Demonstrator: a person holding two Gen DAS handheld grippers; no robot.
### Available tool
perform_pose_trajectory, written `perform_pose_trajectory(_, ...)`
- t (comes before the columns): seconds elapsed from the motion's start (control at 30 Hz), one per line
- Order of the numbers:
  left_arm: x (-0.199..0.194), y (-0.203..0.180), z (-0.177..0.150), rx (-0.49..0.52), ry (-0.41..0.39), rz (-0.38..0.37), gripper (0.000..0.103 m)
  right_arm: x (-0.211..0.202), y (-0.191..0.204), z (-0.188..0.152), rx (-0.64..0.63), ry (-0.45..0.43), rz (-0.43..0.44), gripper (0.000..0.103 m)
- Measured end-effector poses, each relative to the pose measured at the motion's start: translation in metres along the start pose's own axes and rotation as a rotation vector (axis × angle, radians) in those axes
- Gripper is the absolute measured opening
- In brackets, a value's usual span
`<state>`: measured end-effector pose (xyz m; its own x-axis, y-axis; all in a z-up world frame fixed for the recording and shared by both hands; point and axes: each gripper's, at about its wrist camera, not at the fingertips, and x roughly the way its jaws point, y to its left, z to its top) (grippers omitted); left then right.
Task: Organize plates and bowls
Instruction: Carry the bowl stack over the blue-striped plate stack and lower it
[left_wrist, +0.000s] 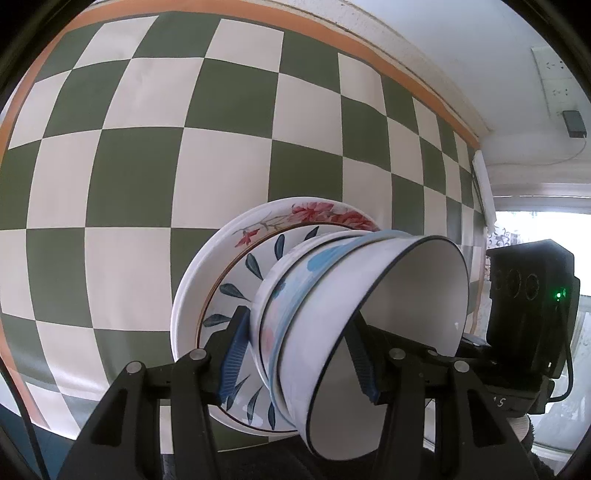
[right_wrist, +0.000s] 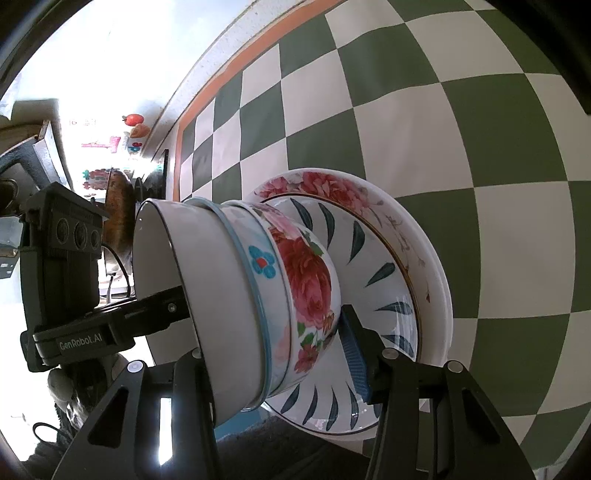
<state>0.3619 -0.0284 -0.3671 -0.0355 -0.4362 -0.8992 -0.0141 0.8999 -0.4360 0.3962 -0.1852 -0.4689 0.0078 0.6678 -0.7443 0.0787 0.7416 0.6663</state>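
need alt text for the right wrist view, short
The right tool grips a stack of nested bowls sitting on two stacked plates, held above a green-and-white checkered cloth. The left tool reaches in from the left, one finger inside the top bowl.

Both views were bright with daylight. A window (left_wrist: 535, 221) at the right of the left wrist view, and the upper left of the right wrist view, were blown out white. Fisheye distortion bowed the checkered cloth (left_wrist: 147, 147) and blackened the corners. The white bowl (left_wrist: 388, 314) showed slight motion blur.
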Motion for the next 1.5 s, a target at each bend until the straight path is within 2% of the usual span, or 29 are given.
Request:
perform_pose_trajectory(0.47, 0.005, -0.007, 0.001, 0.036, 0.001, 0.036, 0.047, -0.004, -0.004, -0.004, 0.041, 0.008, 0.001, 0.051)
perform_pose_trajectory(0.9, 0.004, -0.009, 0.001, 0.049, 0.002, 0.055, 0.047, -0.012, 0.000, -0.010, 0.037, -0.002, -0.054, 0.051)
perform_pose_trajectory(1.0, -0.001, -0.010, -0.002, 0.050, -0.013, 0.084, 0.047, -0.016, 0.003, -0.012, 0.034, -0.009, -0.070, 0.051)
perform_pose_trajectory(1.2, -0.023, -0.010, -0.012, 0.056, -0.081, 0.156, 0.048, -0.032, 0.020, -0.021, -0.003, -0.045, -0.130, 0.051)
perform_pose_trajectory(1.5, -0.053, -0.016, -0.039, 0.095, -0.154, 0.229, 0.051, -0.060, 0.053, -0.045, -0.074, -0.109, -0.271, 0.051)
